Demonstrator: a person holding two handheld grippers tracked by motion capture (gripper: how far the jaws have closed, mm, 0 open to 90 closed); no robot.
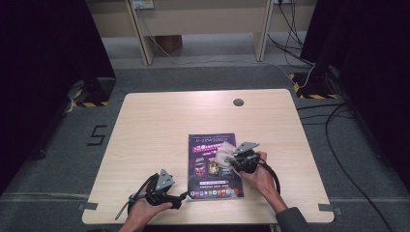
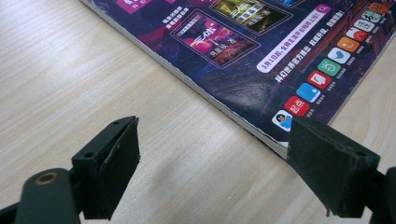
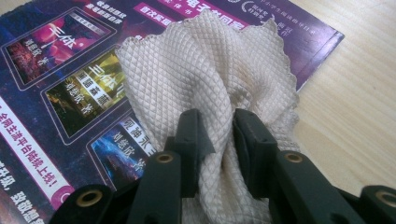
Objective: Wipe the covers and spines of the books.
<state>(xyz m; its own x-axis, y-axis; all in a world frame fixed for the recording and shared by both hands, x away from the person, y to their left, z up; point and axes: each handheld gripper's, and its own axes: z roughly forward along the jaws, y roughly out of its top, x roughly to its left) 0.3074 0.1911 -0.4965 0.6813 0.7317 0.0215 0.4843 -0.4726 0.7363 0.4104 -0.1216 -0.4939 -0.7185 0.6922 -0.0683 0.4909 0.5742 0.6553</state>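
Left gripper (image 1: 180, 199): rests low at the near edge of the pale wood worktop (image 1: 159, 121), held in the person's left hand (image 1: 145, 209), pointing toward the near left corner of the magazine. Jaws stand wide apart with nothing between them; in the left gripper view 1 jaw sits over bare wood, the other at the magazine's corner.

Magazine (image 1: 212, 166): 1 flat glossy item, lying face up near the middle of the worktop toward its near side. Cover dark purple and blue with magenta bands, 3 small framed pictures in a row and a strip of coloured app icons along the near edge. Chinese print throughout; the title "三体" reads on the framed pictures, and a white band begins "3月1日起". Other lines are too small to read.

Cloth (image 1: 225, 153): 1 cream cloth with a fine diamond-weave texture and a scalloped edge, bunched into folds, lying on the magazine's right half.

Right gripper (image 1: 234, 161): held in the right hand (image 1: 261, 176), dark sleeve behind, reaching in from the right over the magazine. Jaws nearly together, pinching a gathered fold of the cloth.
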